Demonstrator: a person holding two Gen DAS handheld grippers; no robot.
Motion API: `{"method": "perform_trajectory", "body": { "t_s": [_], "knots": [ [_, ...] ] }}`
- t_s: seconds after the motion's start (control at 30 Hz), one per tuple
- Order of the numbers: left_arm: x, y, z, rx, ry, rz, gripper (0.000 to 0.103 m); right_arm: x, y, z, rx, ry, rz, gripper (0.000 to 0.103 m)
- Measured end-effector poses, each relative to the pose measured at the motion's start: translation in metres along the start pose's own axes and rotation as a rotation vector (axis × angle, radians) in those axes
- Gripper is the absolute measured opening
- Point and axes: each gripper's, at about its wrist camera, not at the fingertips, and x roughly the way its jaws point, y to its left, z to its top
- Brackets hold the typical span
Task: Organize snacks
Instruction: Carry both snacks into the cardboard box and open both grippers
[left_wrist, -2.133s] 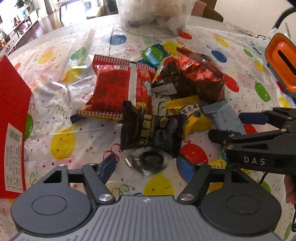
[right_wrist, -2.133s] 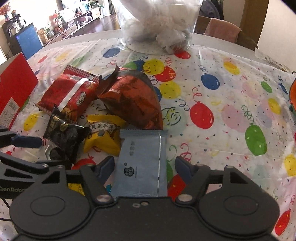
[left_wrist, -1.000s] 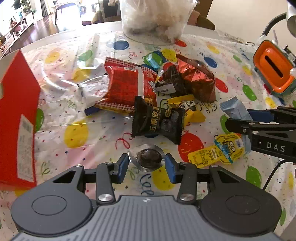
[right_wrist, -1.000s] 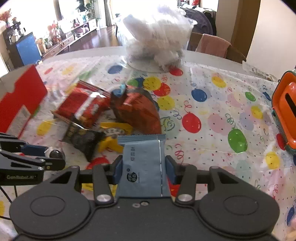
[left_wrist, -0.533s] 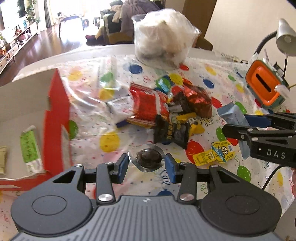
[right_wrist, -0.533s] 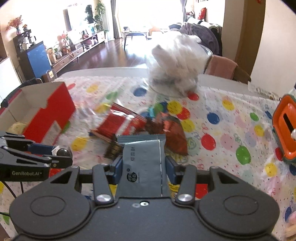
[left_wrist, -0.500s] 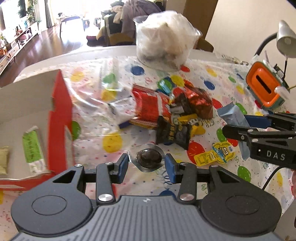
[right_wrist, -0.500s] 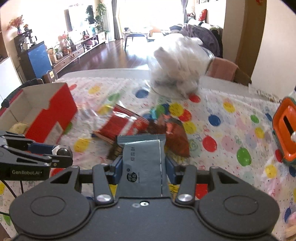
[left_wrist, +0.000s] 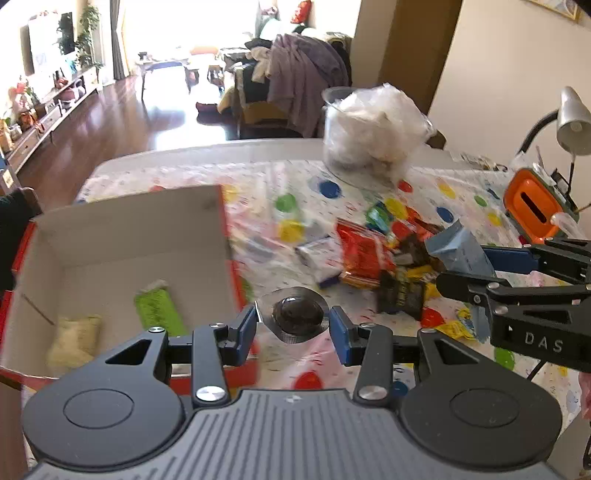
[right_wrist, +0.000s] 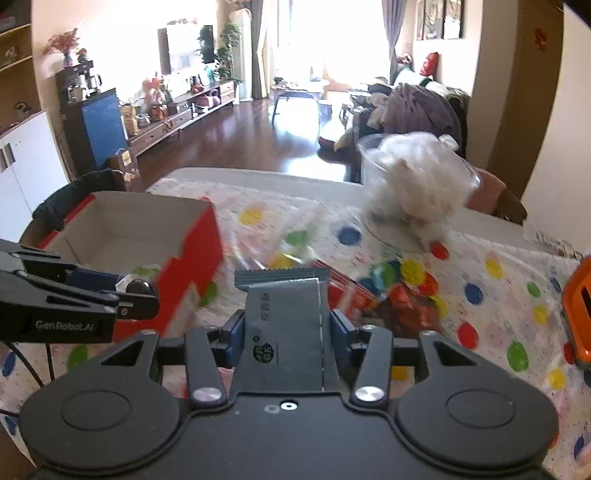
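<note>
Motion blur smeared much of both views: the snack pile (left_wrist: 388, 258) at the middle of the table (left_wrist: 258, 155) read only as red, black and yellow wrappers, their print illegible, and the two items in the box (left_wrist: 122, 258), a green pack (left_wrist: 157, 308) and a pale one (left_wrist: 75, 338), were soft shapes. Each camera's own body cut off the bottom of its view, hiding the table edge nearest the person. In the right wrist view the box's near red wall hid most of its floor. The left tongs (left_wrist: 291, 326) were clenched on a round dark candy (left_wrist: 298, 314) in a clear foil blister, held in the air off the box's 3 o'clock wall. The right tongs (right_wrist: 284, 338) gripped a grey-blue packet (right_wrist: 284, 325) by its long sides, its crimped top standing free above the pile. The table wore a white cloth with coloured balloon dots. At 12 o'clock stood a clear tub (left_wrist: 369, 136) stuffed with white plastic; at 3 o'clock an orange case (left_wrist: 532, 206) and a lamp (left_wrist: 572, 122), both partly cut off. Beyond lay a bright living room with a dark wood floor, a chair heaped with clothes (left_wrist: 303, 70) and a blue cabinet (right_wrist: 99, 125).
</note>
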Motion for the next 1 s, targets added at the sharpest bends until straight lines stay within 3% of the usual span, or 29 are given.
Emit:
{"method": "perform_trajectory", "body": {
  "t_s": [0.47,1.0],
  "knots": [
    [-0.027,0.097,0.011,-0.054,-0.022,0.063,0.043,0.022,0.092,0.039,-0.053,-0.035,0.063,0.046],
    [0.006,0.19,0.022,-0.102,0.053,0.169,0.043,0.097,0.157,0.065,-0.087,0.059,0.116,0.046]
  ]
}}
